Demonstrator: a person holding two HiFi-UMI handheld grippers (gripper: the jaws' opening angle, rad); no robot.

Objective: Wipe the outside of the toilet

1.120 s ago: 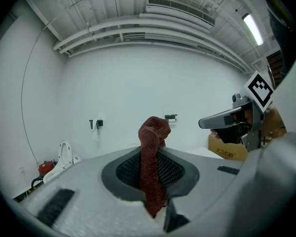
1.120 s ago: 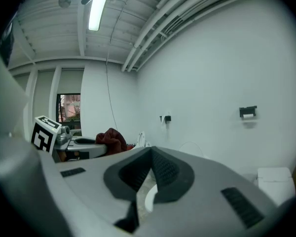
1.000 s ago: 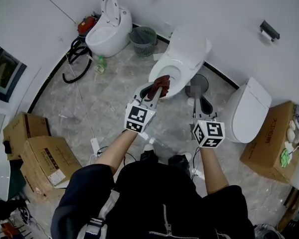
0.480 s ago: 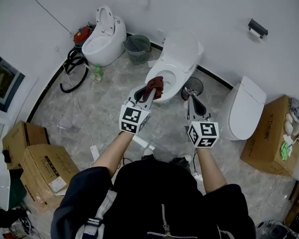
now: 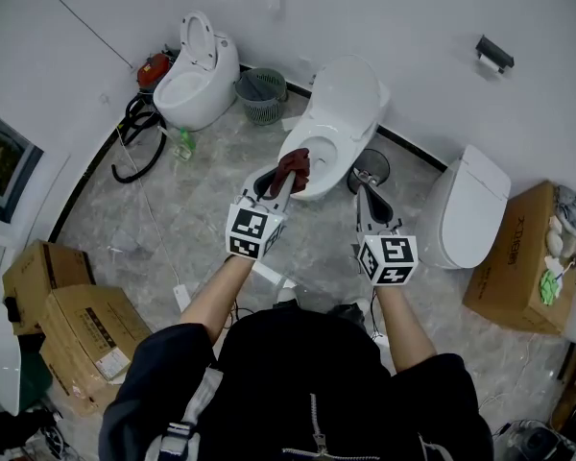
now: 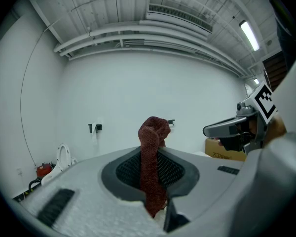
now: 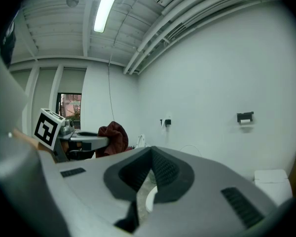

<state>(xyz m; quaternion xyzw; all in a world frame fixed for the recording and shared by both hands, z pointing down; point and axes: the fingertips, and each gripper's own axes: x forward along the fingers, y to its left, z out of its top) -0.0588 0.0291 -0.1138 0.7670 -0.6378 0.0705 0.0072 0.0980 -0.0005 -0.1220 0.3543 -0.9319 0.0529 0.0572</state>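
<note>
A white toilet (image 5: 338,113) with its lid raised stands against the far wall in the head view. My left gripper (image 5: 276,188) is shut on a dark red cloth (image 5: 292,168), which hangs over the front left rim of the bowl. In the left gripper view the cloth (image 6: 152,157) stands up between the closed pads of the left gripper (image 6: 153,154). My right gripper (image 5: 369,203) hovers to the right of the bowl's front, above the floor, shut and holding nothing. The right gripper view shows the right gripper (image 7: 149,154) with its jaws together and the cloth (image 7: 114,137) off to the left.
A second toilet (image 5: 198,73) and a green basket (image 5: 263,86) stand at the back left, beside a black hose (image 5: 134,137). A closed toilet (image 5: 472,209) sits to the right. Cardboard boxes (image 5: 72,305) lie at the left and another box (image 5: 520,257) at the right. A round floor drain (image 5: 372,166) is beside the toilet.
The head view has shifted a little. Both grippers have drifted slightly left and down in the picture, still in front of the toilet. The left gripper still holds the cloth.
</note>
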